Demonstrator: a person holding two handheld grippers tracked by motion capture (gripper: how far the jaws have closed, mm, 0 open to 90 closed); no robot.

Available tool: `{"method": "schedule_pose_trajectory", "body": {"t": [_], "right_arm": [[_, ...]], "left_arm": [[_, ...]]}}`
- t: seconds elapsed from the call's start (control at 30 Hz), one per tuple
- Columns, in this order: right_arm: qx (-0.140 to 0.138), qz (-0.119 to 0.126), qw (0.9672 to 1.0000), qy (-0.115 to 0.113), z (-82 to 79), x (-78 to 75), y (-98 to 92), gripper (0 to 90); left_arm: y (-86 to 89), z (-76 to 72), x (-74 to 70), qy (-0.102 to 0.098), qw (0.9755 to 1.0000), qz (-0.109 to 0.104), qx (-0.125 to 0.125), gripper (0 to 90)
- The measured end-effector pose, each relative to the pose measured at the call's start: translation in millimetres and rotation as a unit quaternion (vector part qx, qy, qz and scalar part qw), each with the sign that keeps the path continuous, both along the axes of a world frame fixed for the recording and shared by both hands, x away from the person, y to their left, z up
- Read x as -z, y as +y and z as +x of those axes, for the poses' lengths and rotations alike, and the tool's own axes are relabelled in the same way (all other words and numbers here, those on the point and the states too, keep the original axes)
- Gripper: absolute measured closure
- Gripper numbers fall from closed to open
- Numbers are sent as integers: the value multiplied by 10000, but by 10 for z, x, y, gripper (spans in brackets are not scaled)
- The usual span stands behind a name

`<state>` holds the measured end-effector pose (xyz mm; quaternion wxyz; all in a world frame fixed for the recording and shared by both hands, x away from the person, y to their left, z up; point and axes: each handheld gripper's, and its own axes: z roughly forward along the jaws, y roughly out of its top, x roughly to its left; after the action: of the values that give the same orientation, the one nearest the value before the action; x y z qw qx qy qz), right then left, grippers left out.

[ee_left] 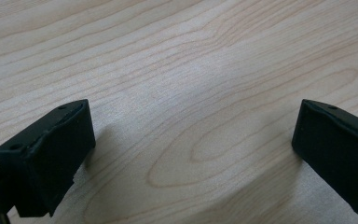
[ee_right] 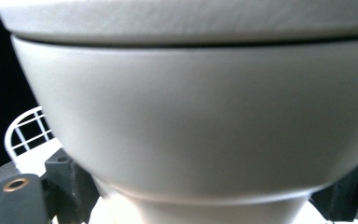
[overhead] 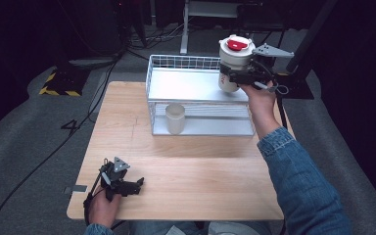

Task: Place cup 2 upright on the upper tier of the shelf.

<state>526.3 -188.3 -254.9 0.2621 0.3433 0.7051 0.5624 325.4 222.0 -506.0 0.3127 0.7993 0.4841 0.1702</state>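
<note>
The high view shows the right tongs clamped across the body of a white, tapered plastic cup with a white lid and red cap, held in the air above the far right corner of a white wire two-tier rack. The right gripper view adds the close side: the cup's pale wall bulges between the jaws, its lid seam runs across just above them, and a bit of white rack wire sits off to the left, below the cup.

The cup stands upright, long axis vertical, red cap on top and narrow base downward.

On the rack's lower shelf, well left of and below the right tongs, stands a plain white open cup; whether it holds anything I cannot tell.

The left tongs rest low on the light wooden bench; the left gripper view shows their jaws wide apart over bare wood grain.
</note>
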Motion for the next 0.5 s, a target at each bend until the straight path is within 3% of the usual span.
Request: {"method": "schedule_pose_trajectory", "body": {"t": [0.5], "right_arm": [[72, 122, 9999, 67, 272, 140, 187, 133]], "left_arm": [[-1, -7, 2, 6, 10000, -17, -22, 0]]}}
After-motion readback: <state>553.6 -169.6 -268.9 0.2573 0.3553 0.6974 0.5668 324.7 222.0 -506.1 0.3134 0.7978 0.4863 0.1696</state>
